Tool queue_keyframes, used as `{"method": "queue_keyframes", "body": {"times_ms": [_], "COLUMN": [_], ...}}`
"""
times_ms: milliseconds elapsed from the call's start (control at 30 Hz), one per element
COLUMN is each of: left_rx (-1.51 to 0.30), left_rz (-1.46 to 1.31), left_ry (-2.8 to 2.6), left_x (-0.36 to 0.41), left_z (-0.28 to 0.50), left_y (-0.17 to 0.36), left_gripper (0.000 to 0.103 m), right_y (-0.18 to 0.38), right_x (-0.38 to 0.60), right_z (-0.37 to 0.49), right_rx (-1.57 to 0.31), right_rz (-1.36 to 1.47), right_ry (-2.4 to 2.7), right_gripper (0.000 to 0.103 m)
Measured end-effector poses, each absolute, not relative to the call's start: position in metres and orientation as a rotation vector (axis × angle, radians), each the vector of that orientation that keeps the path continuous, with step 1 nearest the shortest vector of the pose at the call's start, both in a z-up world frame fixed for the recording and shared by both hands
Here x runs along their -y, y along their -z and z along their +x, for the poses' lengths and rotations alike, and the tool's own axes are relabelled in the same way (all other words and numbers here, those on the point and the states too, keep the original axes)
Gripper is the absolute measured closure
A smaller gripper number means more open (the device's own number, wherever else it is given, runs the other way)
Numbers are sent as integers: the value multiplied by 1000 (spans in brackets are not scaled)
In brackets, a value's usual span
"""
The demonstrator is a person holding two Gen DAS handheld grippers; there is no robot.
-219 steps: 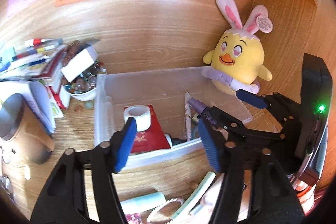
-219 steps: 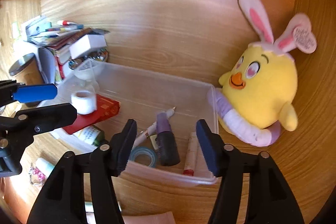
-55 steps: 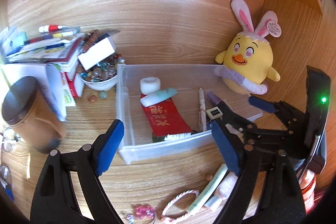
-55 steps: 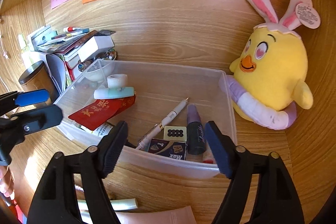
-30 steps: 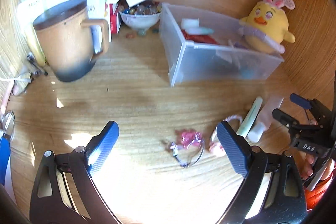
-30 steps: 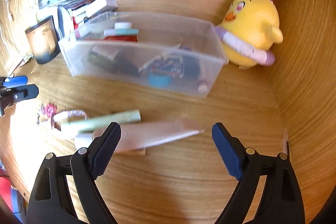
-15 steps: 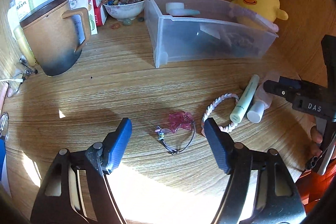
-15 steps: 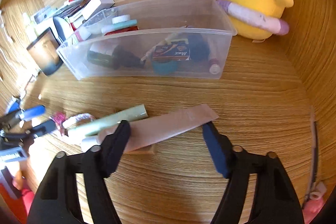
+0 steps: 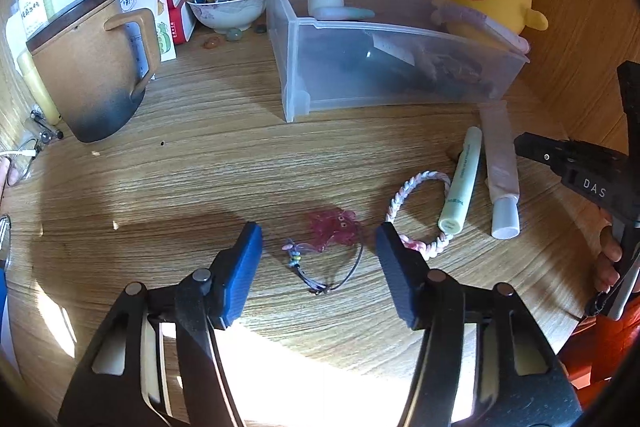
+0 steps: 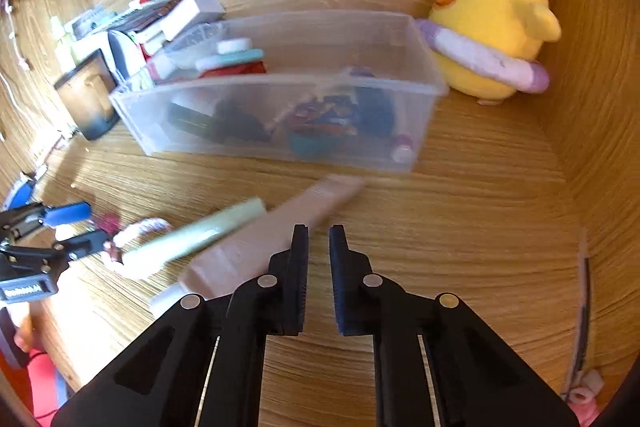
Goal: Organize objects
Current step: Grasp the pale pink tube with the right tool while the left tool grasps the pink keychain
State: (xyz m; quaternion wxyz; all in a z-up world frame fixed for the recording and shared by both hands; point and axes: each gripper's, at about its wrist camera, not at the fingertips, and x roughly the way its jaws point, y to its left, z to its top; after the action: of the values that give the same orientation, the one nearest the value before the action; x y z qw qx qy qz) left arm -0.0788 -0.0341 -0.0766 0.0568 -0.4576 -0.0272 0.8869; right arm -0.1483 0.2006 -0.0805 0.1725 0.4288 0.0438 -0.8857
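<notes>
The clear plastic bin [image 9: 392,67] is holding a tape roll [image 9: 326,2], a mint tube [image 9: 346,13] and a red packet [image 10: 236,70]. The left gripper [image 9: 318,253] is hanging released over the pink charm bracelet [image 9: 332,227]. The right gripper [image 10: 319,239], wide half a second ago, is now nearly clenched, grasping nothing, beside the pink tube [image 10: 260,239].

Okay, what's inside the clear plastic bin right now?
Poking above the clear plastic bin's rim: a white tape roll and a pale teal tube. Through its frosted wall only dark shapes, a red patch and a teal ring show; anything beneath them is hidden.
</notes>
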Motion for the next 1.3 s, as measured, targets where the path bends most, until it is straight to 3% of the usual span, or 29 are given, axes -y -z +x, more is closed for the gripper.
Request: {"method": "queue_keyframes", "body": {"times_ms": [133,200,267,333,467,633,800,967,1067,1200,1300], "left_rx": [31,33,30,23,19,46,69,107,113,103,99], "left_rz": [-1381,-1379,-1379,-1375,-1359,-1354,-1338,-1321,-1307,-1287,-1267], "left_ry": [-2702,-2698,-2695,-2698,-2703,-2698,-2707,-2713,-2717,-2722,-2730], "left_x": [27,25,23,22,21,24,29,32,29,24,20], "left_z": [-80,-82,-85,-85,-83,-80,-72,-68,-66,-64,-64], "left_y": [77,76,76,75,76,76,74,71,68,65,61], "left_gripper": [55,62,70,76,76,76,76,76,76,76,76], "right_y": [81,77,73,68,67,83,85,84,83,84,84], "right_x": [-211,-209,-200,-190,-169,-146,-155,-174,-184,-200,-208], "right_z": [-145,-138,-129,-120,-111,-106,-102,-99,-96,-96,-96], "right_rx": [-60,-62,-102,-105,-135,-283,-262,-229,-226,-182,-123], "right_rz": [1260,1242,1210,1162,1138,1182,1184,1218,1231,1245,1224], "right_ry": [2477,2462,2464,2454,2425,2448,2458,2462,2482,2491,2482], "right_gripper": [93,86,60,41,35,34,38,60,64,82,82]}}
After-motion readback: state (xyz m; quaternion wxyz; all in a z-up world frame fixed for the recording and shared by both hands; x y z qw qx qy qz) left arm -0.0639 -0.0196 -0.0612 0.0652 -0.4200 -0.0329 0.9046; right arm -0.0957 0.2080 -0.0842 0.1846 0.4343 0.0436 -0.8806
